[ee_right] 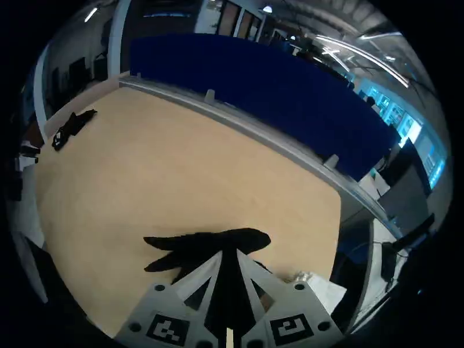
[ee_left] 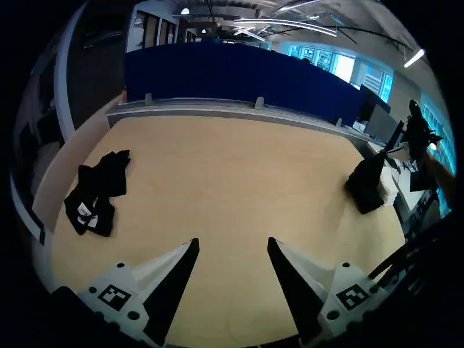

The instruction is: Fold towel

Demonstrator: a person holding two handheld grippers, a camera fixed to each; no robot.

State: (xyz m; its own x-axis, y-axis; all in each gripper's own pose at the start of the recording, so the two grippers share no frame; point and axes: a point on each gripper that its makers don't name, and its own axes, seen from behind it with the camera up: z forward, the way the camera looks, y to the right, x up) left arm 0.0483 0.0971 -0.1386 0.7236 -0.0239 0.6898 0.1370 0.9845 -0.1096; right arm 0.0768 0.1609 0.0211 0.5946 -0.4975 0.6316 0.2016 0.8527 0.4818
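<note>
Two black cloth towels on a pale wood table (ee_left: 232,174). The crumpled towel (ee_left: 95,191) is a pile near the left edge with white tags showing. The held towel (ee_right: 185,246) is at the right edge, partly hidden behind the fingers. Two grippers: the left gripper (ee_left: 232,249) is spread over bare table, and the right gripper (ee_right: 232,252) is pinched together on the held towel. One blue partition (ee_left: 243,75) stands behind.

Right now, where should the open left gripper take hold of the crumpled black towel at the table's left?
Take the crumpled black towel by its far flap, which juts toward the middle of the table; bring the left gripper in from that side, fingers open, probably low.
</note>
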